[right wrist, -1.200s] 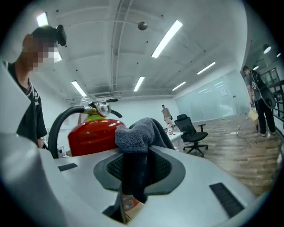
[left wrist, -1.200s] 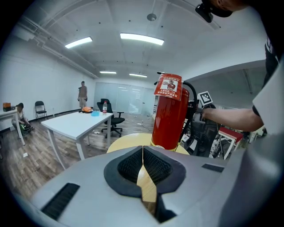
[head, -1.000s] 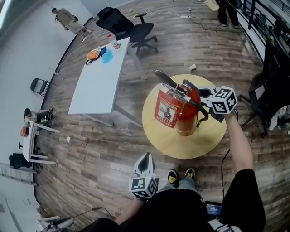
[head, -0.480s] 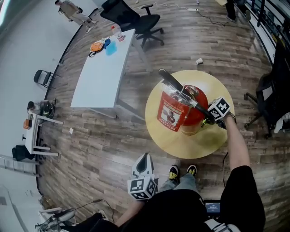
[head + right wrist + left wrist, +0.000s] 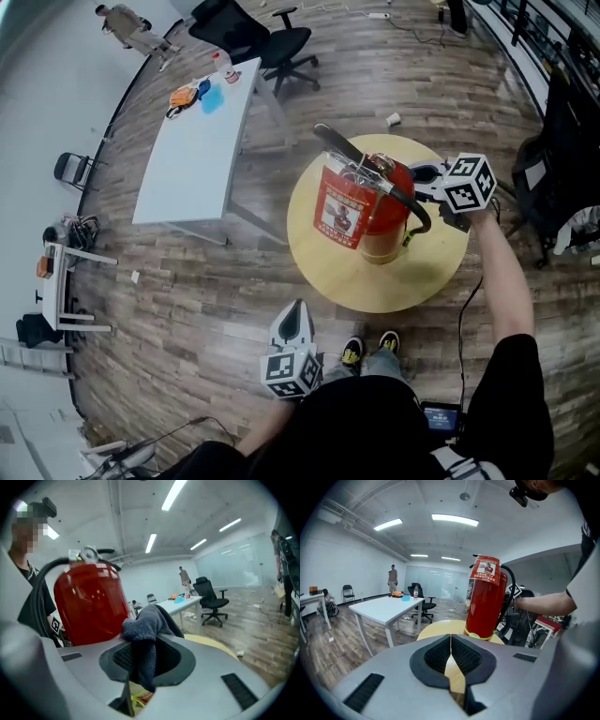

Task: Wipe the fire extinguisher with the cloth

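The left tool [image 5: 298, 314] hangs well short of the fire extinguisher [image 5: 366, 211], on the person's side of it and off the round desk [image 5: 323, 277]. It sits where it did a second ago. In the left gripper view its jaws are pressed together with nothing between them, so it plays no part in the wiping for now.

The fire extinguisher stands upright on the round desk, its label facing away from the right tool and its black hose looping down the side nearest that tool. It has not been turned or tipped over the last second.

The change is on the right. Half a second ago the right tool [image 5: 429, 180] was lower against the extinguisher's body. Now it is back up level with the shoulder, just beside the hose. Its jaws are clamped on the dark grey cloth [image 5: 143, 630], which bunches out ahead of them toward the red cylinder [image 5: 89, 604]. Whether the cloth is actually touching the paint at this instant cannot be told.

That down-and-up travel reads as one wiping stroke along this flank. The labelled side and the back probably remain to be wiped.
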`<control>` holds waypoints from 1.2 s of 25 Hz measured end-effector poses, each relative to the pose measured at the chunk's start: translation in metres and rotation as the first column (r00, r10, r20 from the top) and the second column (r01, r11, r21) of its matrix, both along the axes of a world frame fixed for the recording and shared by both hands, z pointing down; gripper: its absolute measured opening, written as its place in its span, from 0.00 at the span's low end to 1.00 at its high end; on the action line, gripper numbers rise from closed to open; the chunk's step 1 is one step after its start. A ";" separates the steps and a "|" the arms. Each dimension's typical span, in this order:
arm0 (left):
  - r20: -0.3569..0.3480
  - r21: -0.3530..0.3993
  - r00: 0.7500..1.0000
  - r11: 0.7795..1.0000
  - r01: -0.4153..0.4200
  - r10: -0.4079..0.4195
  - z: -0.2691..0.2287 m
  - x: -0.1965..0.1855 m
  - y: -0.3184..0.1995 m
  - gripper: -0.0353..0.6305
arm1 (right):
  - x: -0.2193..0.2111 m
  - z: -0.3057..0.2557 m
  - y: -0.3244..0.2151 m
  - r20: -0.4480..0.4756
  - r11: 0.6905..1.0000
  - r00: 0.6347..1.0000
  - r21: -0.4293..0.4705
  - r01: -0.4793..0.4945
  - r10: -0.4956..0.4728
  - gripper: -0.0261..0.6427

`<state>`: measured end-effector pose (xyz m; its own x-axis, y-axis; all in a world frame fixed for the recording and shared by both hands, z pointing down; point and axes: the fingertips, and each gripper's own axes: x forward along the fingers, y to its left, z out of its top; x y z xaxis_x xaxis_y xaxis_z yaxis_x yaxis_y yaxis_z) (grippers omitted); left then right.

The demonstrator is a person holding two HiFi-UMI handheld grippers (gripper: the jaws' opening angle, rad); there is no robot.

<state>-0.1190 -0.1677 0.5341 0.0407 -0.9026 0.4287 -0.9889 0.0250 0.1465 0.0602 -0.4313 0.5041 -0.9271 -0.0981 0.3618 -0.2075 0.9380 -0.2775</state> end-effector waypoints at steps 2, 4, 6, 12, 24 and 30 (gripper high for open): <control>-0.011 0.020 0.999 0.999 -0.037 0.037 -0.004 0.007 -0.002 0.09 | 0.005 -0.046 0.006 0.051 0.997 0.999 0.070 -0.020 0.016 0.17; -0.023 0.046 0.997 0.997 -0.068 0.069 -0.010 0.013 -0.004 0.09 | 0.013 -0.083 0.015 0.061 0.988 0.997 0.145 -0.048 0.040 0.17; -0.035 0.065 0.994 0.993 -0.097 0.100 -0.015 0.016 -0.004 0.09 | 0.023 -0.109 0.025 0.046 0.974 0.996 0.210 -0.086 0.078 0.17; -0.072 0.109 0.982 0.980 -0.168 0.176 -0.024 0.018 0.005 0.09 | 0.046 -0.158 0.093 0.133 0.959 0.983 0.238 -0.156 0.127 0.17; -0.122 0.156 0.961 0.961 -0.230 0.250 -0.021 -0.008 0.026 0.09 | 0.042 -0.156 0.161 0.112 0.850 0.901 0.301 -0.432 0.418 0.17; -0.137 0.158 0.958 0.960 -0.230 0.252 -0.012 -0.028 0.035 0.09 | -0.016 -0.129 0.182 0.024 0.872 0.925 0.326 -0.366 0.379 0.17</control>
<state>-0.1470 -0.1325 0.5216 0.3201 -0.9077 0.2714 -0.9280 -0.2427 0.2828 0.0444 -0.2489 0.3756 -0.7846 -0.5492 0.2876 -0.5635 0.8252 0.0384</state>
